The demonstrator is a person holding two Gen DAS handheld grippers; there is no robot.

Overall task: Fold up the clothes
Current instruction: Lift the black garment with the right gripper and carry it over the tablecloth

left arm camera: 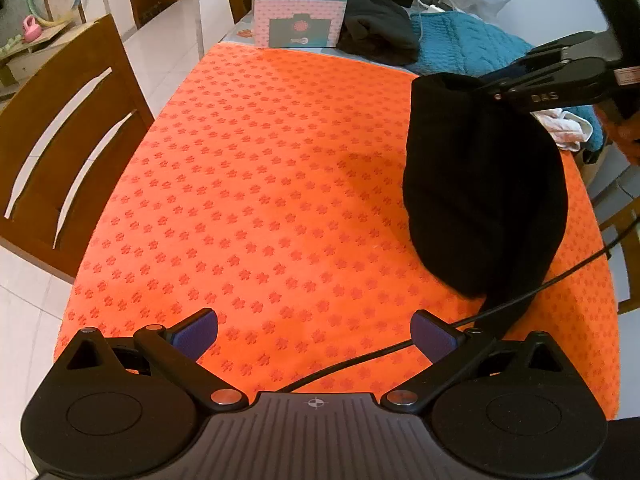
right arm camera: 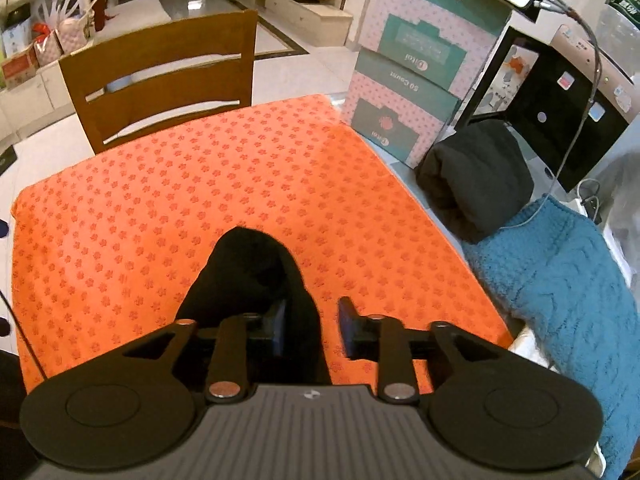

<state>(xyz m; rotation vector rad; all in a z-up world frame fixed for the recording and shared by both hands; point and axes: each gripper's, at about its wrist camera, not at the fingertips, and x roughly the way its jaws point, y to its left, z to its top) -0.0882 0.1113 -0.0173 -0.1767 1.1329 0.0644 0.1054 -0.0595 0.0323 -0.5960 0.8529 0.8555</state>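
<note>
A garment (left arm camera: 484, 184) lies on the bench's (left arm camera: 260, 168) right side; boxes (left arm camera: 300, 12) and folded clothes (left arm camera: 380, 28) stand behind.

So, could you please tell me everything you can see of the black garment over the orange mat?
The black garment looks like soft, matte fabric, with no detail visible. It hangs in a rounded bundle from the right gripper, its lower end resting on the orange mat. In the right wrist view the fabric lies against one finger, the other standing apart. The open left gripper touches nothing.
</note>
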